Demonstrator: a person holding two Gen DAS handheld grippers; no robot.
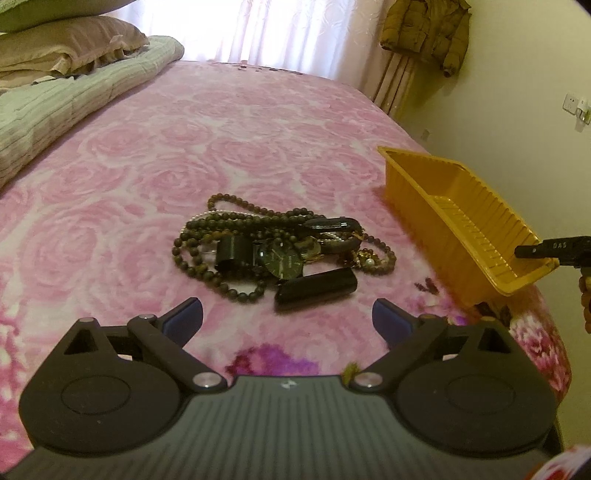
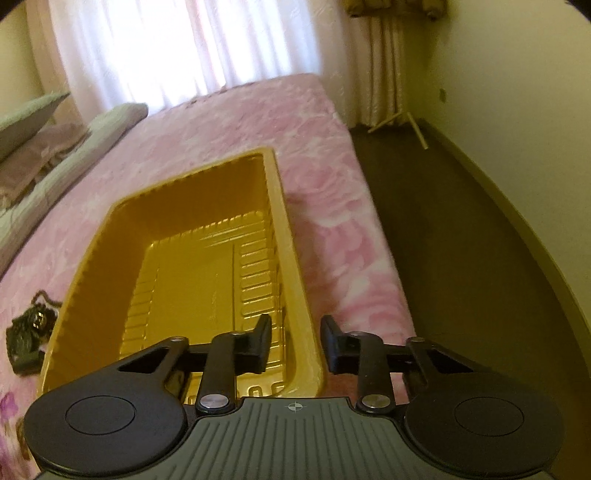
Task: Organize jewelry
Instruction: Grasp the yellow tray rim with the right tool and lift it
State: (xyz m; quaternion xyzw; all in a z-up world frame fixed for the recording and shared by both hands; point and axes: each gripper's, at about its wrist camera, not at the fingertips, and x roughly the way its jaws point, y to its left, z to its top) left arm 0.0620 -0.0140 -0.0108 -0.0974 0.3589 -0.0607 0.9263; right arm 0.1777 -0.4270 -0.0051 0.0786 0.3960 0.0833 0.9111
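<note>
A tangled pile of jewelry (image 1: 280,251) lies on the pink rose bedspread: dark bead necklaces, a black watch (image 1: 281,260) and a black cylindrical case (image 1: 316,290). My left gripper (image 1: 287,321) is open and empty, just short of the pile. A yellow plastic tray (image 1: 461,218) sits tilted at the bed's right edge, its near corner raised. My right gripper (image 2: 295,341) straddles the tray's near right rim (image 2: 295,258), one finger inside and one outside, with a gap still showing. The tray is empty. The pile shows at the left of the right wrist view (image 2: 31,332).
Folded quilts and pillows (image 1: 66,85) lie at the bed's far left. The bed edge drops to a dark floor (image 2: 461,258) right of the tray. A curtain and a wall stand behind. A brown jacket (image 1: 424,29) hangs at the far right.
</note>
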